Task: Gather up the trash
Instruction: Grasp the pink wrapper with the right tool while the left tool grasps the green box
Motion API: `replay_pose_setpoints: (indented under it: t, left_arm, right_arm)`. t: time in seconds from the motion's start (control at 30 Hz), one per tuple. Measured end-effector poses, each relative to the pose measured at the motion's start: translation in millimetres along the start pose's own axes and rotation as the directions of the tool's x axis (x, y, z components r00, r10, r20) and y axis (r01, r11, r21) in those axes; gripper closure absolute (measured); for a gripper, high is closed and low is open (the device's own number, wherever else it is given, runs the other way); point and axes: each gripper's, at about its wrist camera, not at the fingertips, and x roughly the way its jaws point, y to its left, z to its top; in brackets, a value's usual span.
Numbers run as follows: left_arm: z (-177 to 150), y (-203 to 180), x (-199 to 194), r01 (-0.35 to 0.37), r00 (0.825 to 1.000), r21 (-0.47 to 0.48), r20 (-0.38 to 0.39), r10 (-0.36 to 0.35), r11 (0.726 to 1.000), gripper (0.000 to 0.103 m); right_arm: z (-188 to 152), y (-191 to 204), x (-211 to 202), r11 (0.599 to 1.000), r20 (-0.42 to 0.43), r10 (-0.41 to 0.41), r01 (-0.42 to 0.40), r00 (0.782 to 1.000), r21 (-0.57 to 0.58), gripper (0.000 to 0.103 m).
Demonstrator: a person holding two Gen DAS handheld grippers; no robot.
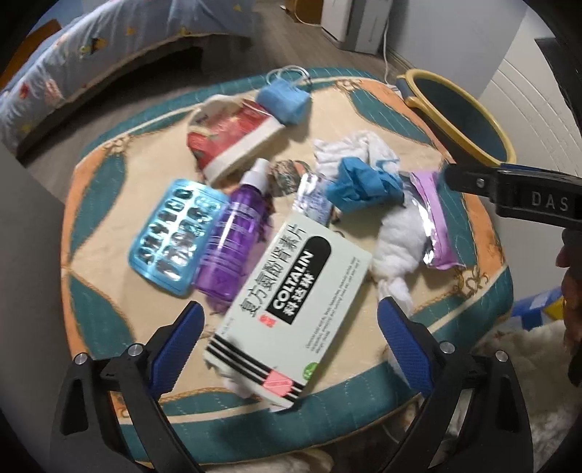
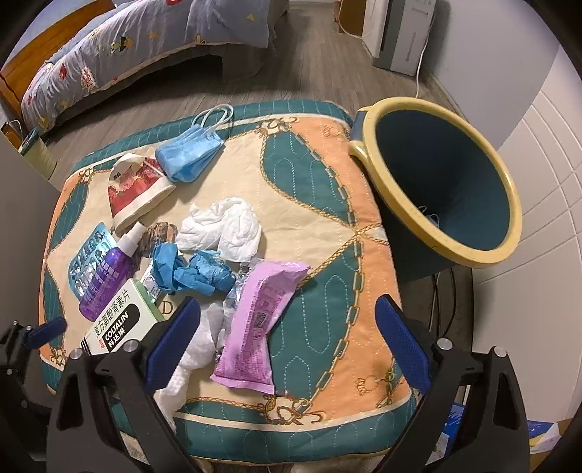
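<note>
Trash lies on a quilted mat. My left gripper is open just above the pale green Coltalin box. My right gripper is open over a pink wrapper. Between them lie a crumpled blue glove, white tissues, a purple spray bottle, a blister pack and a blue face mask. The teal bin with a yellow rim stands at the mat's far right corner.
A red and white pouch lies at the back left. A bed with a patterned quilt stands behind the mat on the wooden floor. A white appliance stands by the far wall. The right gripper's body shows at the left wrist view's right edge.
</note>
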Motion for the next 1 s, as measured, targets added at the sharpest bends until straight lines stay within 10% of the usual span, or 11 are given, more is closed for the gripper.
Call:
replay_pose_setpoints:
  t: [0.4, 0.8, 1.0]
  left_arm:
    - [6, -16, 22, -0.003, 0.999, 0.097, -0.037, 0.006, 0.995, 0.016]
    - [17, -12, 46, -0.036, 0.997, 0.118, -0.063, 0.043, 0.992, 0.016]
    - [22, -1, 60, -0.061, 0.994, 0.084, -0.082, 0.068, 0.995, 0.021]
  right_arm:
    - [-3, 10, 18, 0.998, -0.064, 0.046, -0.048, 0.997, -0.029, 0.049]
    - [0, 11, 37, 0.998, -0.107, 0.047, -0.052, 0.993, -0.041, 0.051]
    - [1, 16, 46, 0.995, -0.135, 0.059, -0.069, 0.989, -0.070, 0.076]
